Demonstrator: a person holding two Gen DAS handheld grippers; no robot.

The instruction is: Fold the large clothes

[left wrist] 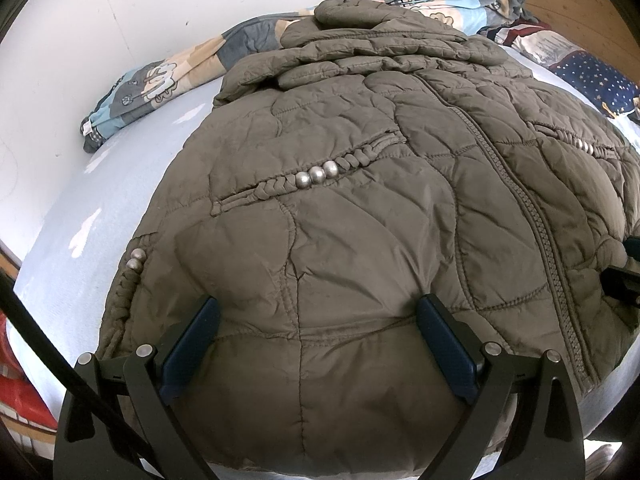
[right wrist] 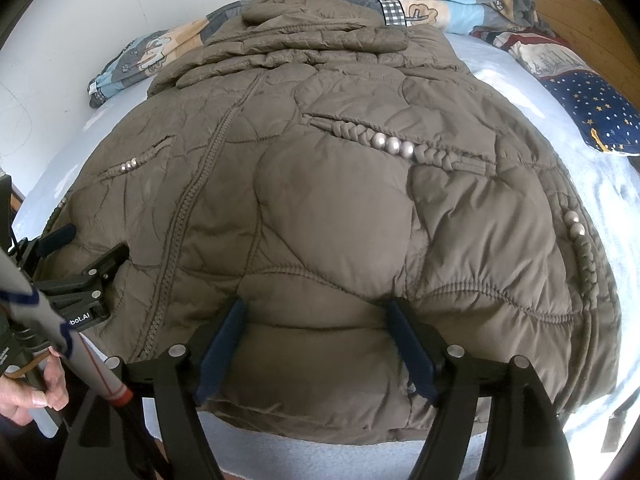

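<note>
Jacket [left wrist: 360, 208], olive, quilted, spread front-up on the bed [left wrist: 120, 184], sleeves folded across chest. Left claw [left wrist: 316, 332] and right claw [right wrist: 320, 332], both gaping, astride the hem. Best clamped deep on both layers, then lifted evenly toward the collar.

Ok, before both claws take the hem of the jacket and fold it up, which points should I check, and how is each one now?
1. Jacket lies flat on the bed: ok.
2. Sleeves folded in near the collar: ok.
3. Left claw open over the hem: ok.
4. Right claw open over the hem: ok.
5. Zipper closed: ok.
6. Hem fabric between the fingers: cannot tell.
</note>
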